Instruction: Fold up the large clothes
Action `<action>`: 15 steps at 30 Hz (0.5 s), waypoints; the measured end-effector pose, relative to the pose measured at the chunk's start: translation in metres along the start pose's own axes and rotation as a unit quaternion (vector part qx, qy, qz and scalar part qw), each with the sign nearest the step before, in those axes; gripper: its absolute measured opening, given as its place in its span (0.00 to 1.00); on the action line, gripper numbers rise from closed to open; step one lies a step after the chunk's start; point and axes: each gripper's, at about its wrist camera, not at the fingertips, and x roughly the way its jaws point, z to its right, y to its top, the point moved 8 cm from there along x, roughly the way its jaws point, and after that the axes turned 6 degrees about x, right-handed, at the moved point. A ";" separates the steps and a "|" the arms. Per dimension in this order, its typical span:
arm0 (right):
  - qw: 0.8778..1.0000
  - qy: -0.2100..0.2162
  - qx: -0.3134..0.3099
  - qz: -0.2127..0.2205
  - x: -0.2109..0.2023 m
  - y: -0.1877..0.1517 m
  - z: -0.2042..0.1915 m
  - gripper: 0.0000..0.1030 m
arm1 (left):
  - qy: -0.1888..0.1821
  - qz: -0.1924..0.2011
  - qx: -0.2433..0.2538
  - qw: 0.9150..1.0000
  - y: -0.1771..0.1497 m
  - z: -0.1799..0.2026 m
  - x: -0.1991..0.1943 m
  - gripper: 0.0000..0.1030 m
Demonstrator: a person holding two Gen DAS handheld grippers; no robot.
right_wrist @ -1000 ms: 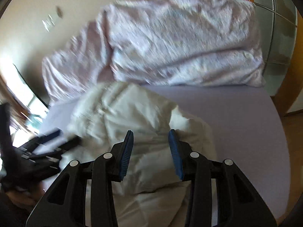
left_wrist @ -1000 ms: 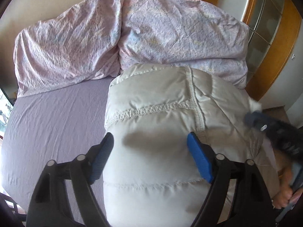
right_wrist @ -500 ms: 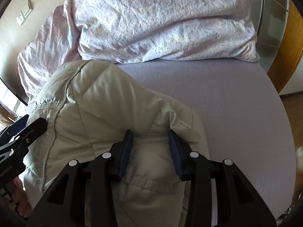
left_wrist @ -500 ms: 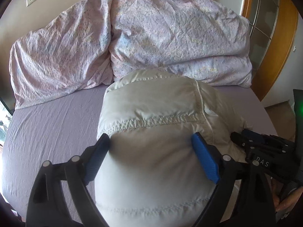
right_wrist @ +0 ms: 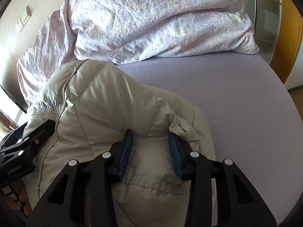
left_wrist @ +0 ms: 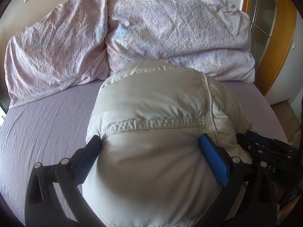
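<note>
A puffy cream-white quilted jacket (left_wrist: 155, 98) lies bunched on the purple bed, seen from its other side in the right wrist view (right_wrist: 106, 98). My left gripper (left_wrist: 151, 140) straddles a wide bulge of it just below a stitched seam. Its jaws are opening, the padding swells between the blue pads (left_wrist: 212, 158), and I see no pinch. My right gripper (right_wrist: 149, 132) is shut on a bunched fold of the jacket near its right edge. Each gripper shows in the other's view: the right one (left_wrist: 265, 147) and the left one (right_wrist: 28, 140).
A crumpled pink-patterned duvet (left_wrist: 170, 28) is heaped against the wall behind the jacket. Bare purple sheet (right_wrist: 236, 104) stretches to the right and also to the left (left_wrist: 41, 123). A wooden frame with glass panels (left_wrist: 272, 37) stands at the right. A hand (right_wrist: 19, 198) shows at the lower left.
Both grippers came down toward the bed with the jacket. The left jaws spread wider around the bulge. The right jaws kept their hold on the fold.
</note>
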 end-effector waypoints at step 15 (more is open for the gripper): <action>1.000 -0.008 -0.005 0.018 0.004 -0.004 0.000 0.39 | 0.006 0.013 0.007 1.000 -0.007 -0.001 0.009 0.98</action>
